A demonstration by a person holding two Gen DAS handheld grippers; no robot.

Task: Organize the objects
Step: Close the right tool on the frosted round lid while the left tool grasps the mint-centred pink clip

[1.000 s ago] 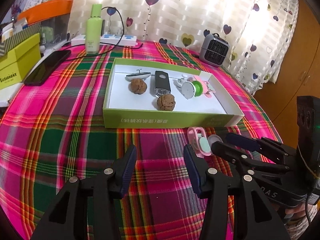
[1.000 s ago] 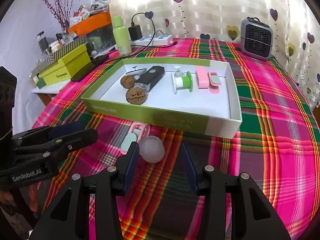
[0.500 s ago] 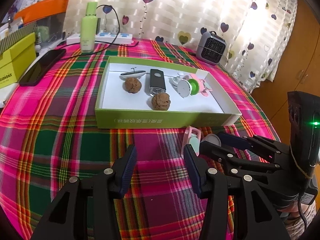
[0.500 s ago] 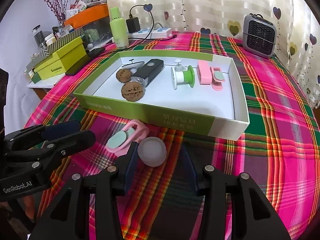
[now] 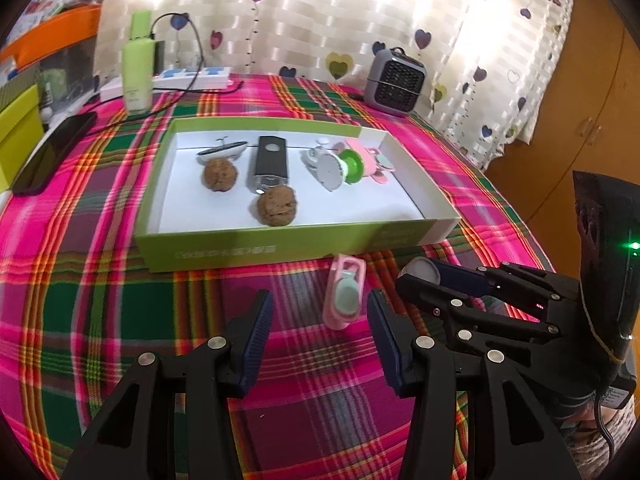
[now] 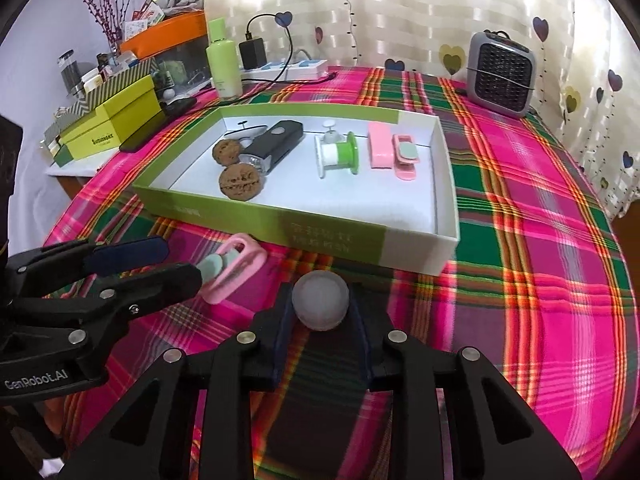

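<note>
The right hand-held gripper (image 6: 320, 320) points down at the tabletop (image 6: 520, 280). Its jaws are closing, and a small grey ball (image 6: 320, 300) sits between its two fingers, touching both. The left hand-held gripper (image 5: 320, 320) also points down. Its jaws stand apart with nothing pressed between them, though a pink clip (image 5: 345, 296) lies on the cloth in the gap near its right finger. The two grippers are side by side, near each other.
</note>
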